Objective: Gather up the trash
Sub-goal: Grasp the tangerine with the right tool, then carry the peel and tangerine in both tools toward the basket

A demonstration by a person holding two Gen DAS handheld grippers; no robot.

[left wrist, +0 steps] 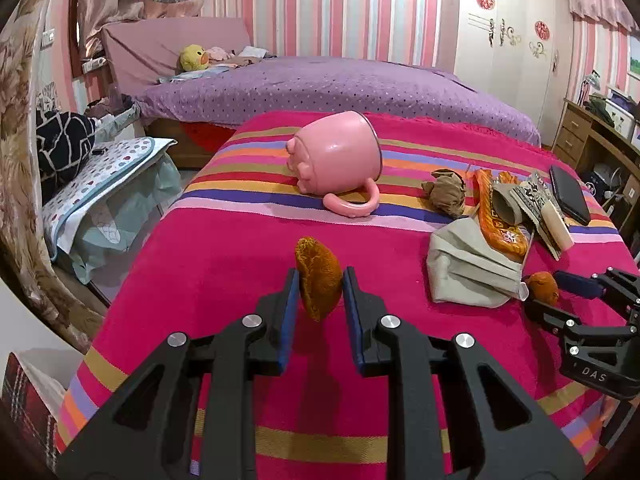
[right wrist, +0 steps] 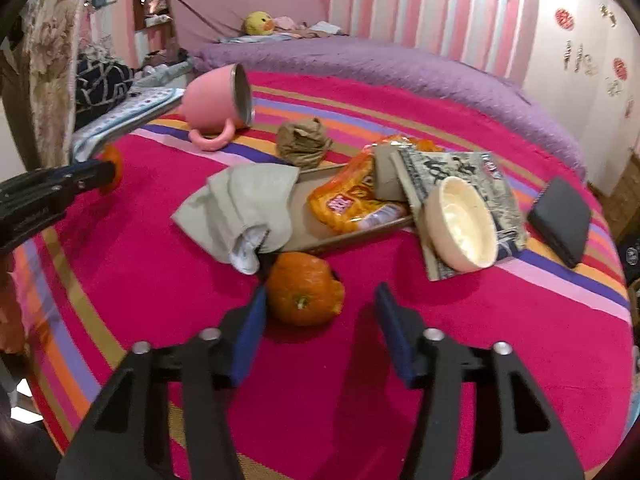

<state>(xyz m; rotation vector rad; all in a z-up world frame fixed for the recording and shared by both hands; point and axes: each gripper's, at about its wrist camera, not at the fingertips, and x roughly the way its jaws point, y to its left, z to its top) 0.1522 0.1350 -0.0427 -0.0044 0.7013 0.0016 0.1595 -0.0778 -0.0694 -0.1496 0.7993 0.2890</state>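
Observation:
My left gripper (left wrist: 320,284) is shut on a piece of orange peel (left wrist: 318,280) and holds it above the striped pink cloth (left wrist: 224,264). My right gripper (right wrist: 322,304) is open, its fingers on either side of a second orange peel (right wrist: 304,288) that lies on the cloth; this peel also shows in the left wrist view (left wrist: 542,286). Behind it lie a grey face mask (right wrist: 244,208), an orange snack wrapper (right wrist: 348,196), a crumpled brown paper ball (right wrist: 302,144) and a cardboard tube (right wrist: 386,176).
A pink mug (left wrist: 336,160) lies on its side at the back of the cloth. A cream bowl (right wrist: 460,228) leans on a printed booklet (right wrist: 452,176). A black notebook (right wrist: 560,220) lies at right. A purple bed (left wrist: 320,84) is behind.

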